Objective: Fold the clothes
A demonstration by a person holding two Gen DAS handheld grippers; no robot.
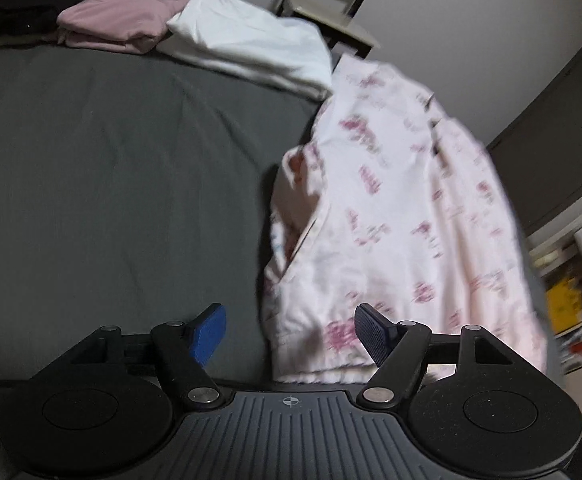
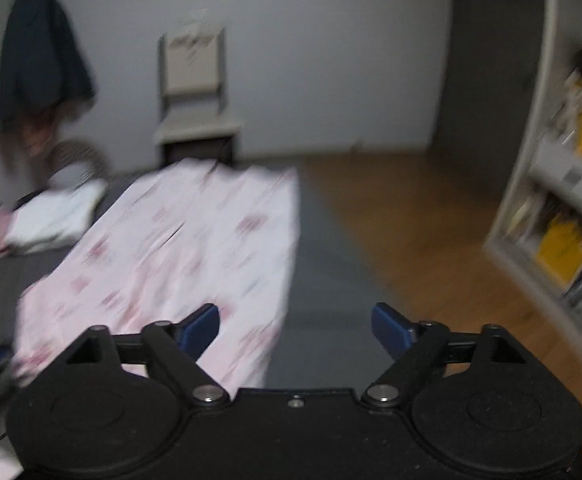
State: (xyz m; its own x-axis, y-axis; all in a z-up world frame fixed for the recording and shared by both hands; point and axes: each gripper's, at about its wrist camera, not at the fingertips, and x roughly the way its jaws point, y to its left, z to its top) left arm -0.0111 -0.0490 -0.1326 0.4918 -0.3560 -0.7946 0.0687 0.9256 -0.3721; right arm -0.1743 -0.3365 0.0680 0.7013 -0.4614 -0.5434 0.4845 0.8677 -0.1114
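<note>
A pale pink garment with a dark pink print (image 1: 403, 216) lies on the dark grey bed sheet (image 1: 123, 168) near the bed's right side, one edge partly turned over. In the right wrist view the same printed garment (image 2: 179, 256) spreads flat ahead and to the left. My left gripper (image 1: 291, 334) stands open just above the garment's near hem, with nothing between its blue pads (image 1: 211, 332). Above the garment's near right edge and the sheet, my right gripper (image 2: 295, 332) is also open and holds nothing. Both views are blurred.
Folded clothes sit at the far side of the bed: black (image 1: 31, 4), pink (image 1: 115, 20) and white (image 1: 251, 44). A chair (image 2: 195, 100) stands by the wall beyond. Wooden floor (image 2: 403, 224) and a shelf unit (image 2: 563, 200) lie to the right. A dark coat (image 2: 39, 48) hangs at left.
</note>
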